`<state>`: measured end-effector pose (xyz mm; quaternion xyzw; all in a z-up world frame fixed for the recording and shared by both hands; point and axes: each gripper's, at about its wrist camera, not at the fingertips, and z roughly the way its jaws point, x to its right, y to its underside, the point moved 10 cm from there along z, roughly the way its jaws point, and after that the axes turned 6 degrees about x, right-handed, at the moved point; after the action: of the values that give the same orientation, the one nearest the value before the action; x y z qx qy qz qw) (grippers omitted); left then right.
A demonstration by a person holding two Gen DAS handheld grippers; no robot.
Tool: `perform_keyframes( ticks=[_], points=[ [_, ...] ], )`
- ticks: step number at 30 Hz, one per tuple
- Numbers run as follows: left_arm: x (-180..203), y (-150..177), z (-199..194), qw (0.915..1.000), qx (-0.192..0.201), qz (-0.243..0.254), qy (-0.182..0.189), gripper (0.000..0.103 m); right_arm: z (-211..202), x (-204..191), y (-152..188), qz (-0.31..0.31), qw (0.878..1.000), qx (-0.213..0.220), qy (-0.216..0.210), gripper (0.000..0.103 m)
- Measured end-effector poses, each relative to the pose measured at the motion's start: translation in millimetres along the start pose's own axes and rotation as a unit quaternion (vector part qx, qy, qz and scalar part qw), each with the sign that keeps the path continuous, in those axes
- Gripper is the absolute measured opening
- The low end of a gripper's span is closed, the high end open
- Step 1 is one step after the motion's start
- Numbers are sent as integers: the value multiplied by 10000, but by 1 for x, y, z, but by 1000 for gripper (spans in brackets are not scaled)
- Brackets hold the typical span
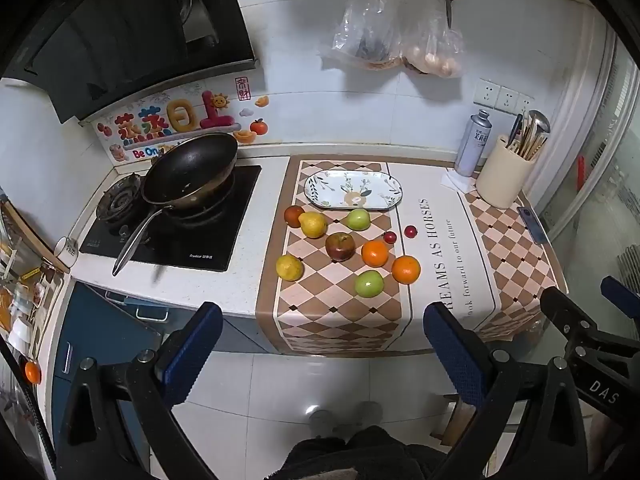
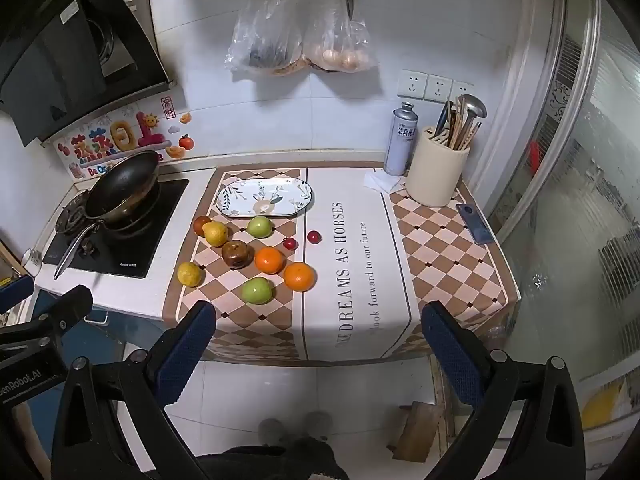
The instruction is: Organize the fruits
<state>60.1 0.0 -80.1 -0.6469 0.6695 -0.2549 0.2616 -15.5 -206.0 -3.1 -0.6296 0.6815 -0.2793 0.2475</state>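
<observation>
Left gripper and right gripper: both held short of the counter edge, angled down, jaws spread wide, nothing between the pads. No fruit is touched.

Step judged: the start; nothing has yet been picked. The oval plate at the back of the checked mat lies bare and is taken to be the likely destination.

Fruit lies loose on the mat in front of the plate. Nearest: a green apple, an orange just beside it, a yellow fruit apart at the mat's left border. Mid row: a second orange touching or nearly touching a dark red apple, and two small red fruits. Farthest: a yellow pear-like fruit against a dark red one, and a second green apple, just short of the plate.

Next move judged: a reach forward and down over a near fruit; the green apple or the orange is clearest of neighbours.

Views compared: the blue cabinet front under the hob is shown by the left view only; the glass door at right is shown more fully by the right view.
</observation>
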Motion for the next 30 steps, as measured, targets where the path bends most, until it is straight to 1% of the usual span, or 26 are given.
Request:
perform_keyframes(
  ticks=[16, 22, 30],
  points=[
    [0, 0, -1, 10000, 31, 3, -2, 103, -3, -1, 1, -8, 10000, 23, -10, 103],
    [-9, -5, -3, 10000, 55, 3, 1, 103, -5, -3, 0, -16, 10000, 19, 4, 103],
    [-6, -10, -4, 10000, 75, 23, -11, 103, -6, -3, -4, 12, 10000, 39, 0, 103]
  ],
)
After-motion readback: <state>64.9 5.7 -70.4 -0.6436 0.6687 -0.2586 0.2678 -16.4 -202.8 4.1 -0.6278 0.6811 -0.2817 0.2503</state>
